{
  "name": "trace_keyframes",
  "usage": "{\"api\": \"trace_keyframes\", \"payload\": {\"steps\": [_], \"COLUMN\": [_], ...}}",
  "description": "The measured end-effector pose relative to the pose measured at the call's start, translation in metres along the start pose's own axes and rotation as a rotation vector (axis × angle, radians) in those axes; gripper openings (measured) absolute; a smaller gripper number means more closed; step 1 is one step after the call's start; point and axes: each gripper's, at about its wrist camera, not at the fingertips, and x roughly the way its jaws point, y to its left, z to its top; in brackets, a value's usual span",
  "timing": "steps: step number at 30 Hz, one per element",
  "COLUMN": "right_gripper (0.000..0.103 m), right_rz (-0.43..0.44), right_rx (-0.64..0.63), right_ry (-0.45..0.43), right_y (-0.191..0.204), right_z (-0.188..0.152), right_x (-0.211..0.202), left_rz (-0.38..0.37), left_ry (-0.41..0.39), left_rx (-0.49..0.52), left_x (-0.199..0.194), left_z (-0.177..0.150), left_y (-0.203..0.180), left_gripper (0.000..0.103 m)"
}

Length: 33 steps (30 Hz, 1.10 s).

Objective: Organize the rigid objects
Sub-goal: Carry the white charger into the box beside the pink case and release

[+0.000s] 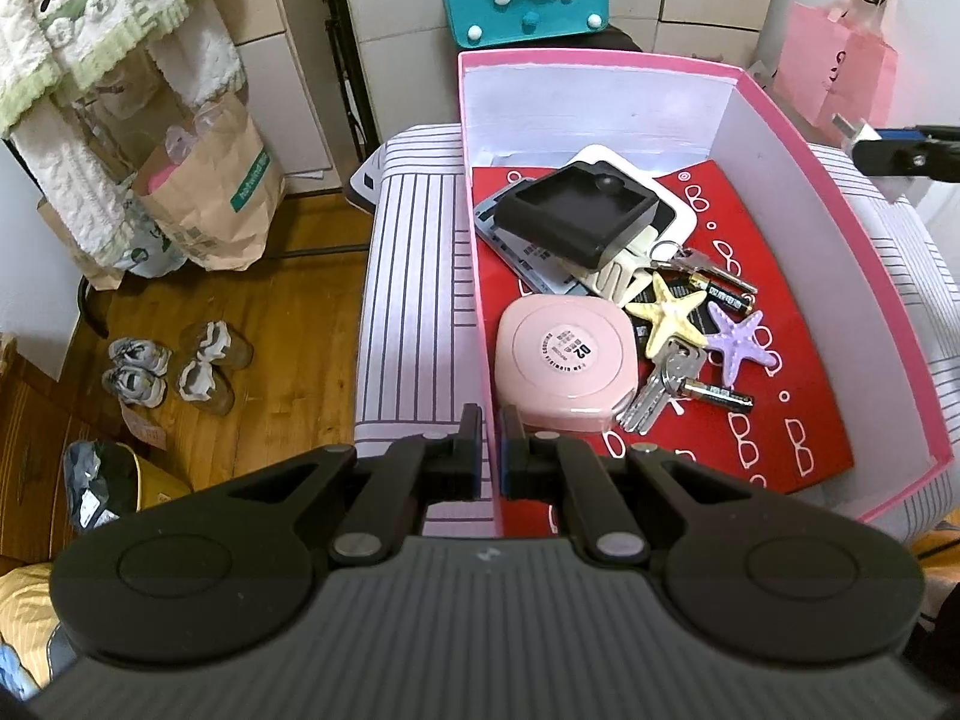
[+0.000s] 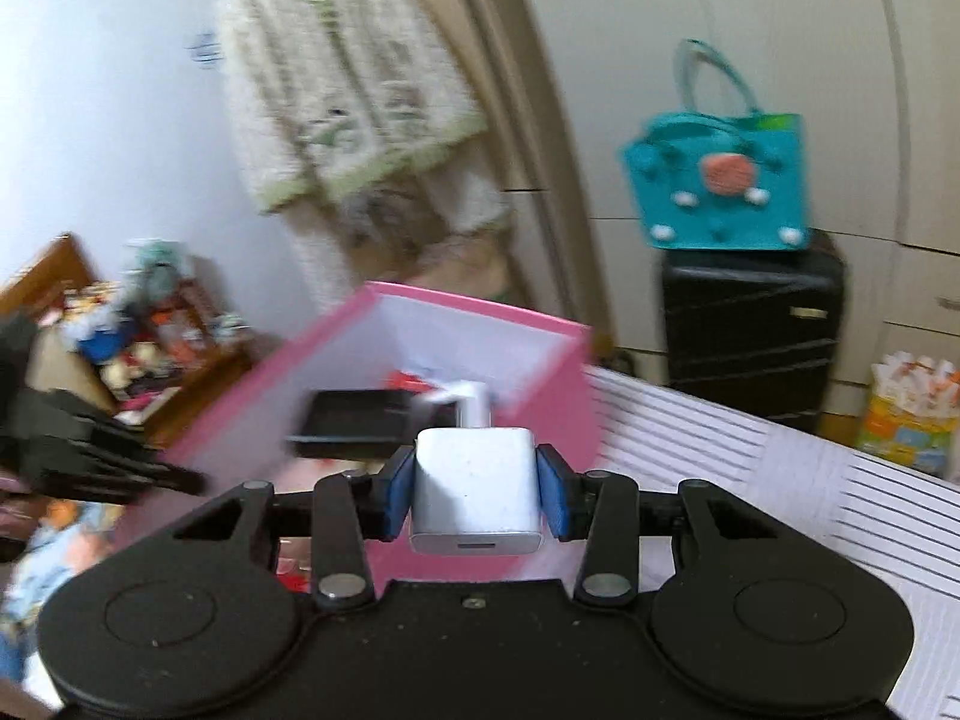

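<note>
Clearly the right tool (image 2: 475,495) has the white charger block (image 2: 474,495) clamped between its blue pads, jaws about half open and pressing on the block's two flat side faces, with the plug prong end pointing away toward the pink box (image 2: 528,330). From the left wrist view that block sits raised at the far right, just beyond the box's right wall. The left tool (image 1: 491,450) has its jaws closed down on the near left wall of the pink box, pinching the thin card between them, which I judge steadies the box. As to handling, the charger looks a small, stiff, light plastic cube with smooth glossy faces, so it could slip or twist if held only by a corner; the broad flat sides, as taken now, seem the soundest place, leaving the prongs free. It seems sturdy enough to be set down without special care. Inside the box lie a black tray (image 1: 573,213), a pink round-cornered case (image 1: 564,357), keys (image 1: 654,387), two starfish (image 1: 666,312) and batteries (image 1: 717,393) on a red sheet (image 1: 798,324), so a bare patch of red at the near right looks the easiest landing spot.
</note>
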Motion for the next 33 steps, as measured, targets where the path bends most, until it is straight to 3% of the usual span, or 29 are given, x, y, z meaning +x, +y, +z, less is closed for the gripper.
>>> {"api": "trace_keyframes", "payload": {"steps": [8, 18, 33], "right_gripper": [0.048, 0.048, 0.048], "right_rz": [0.177, 0.145, 0.079], "right_rx": [-0.004, -0.097, -0.125], "right_ry": [0.164, 0.302, 0.421], "right_y": [0.065, 0.105, 0.111], "right_z": [0.013, 0.015, 0.017], "right_x": [0.04, 0.102, 0.15], "left_rz": [-0.022, -0.047, -0.06], "left_ry": [0.003, 0.001, -0.015], "left_rx": [0.0, -0.018, -0.027], "left_x": [-0.002, -0.003, -0.004], "left_z": [-0.004, -0.005, -0.01], "left_y": [0.004, 0.008, 0.011], "left_gripper": [0.006, 0.006, 0.007]}}
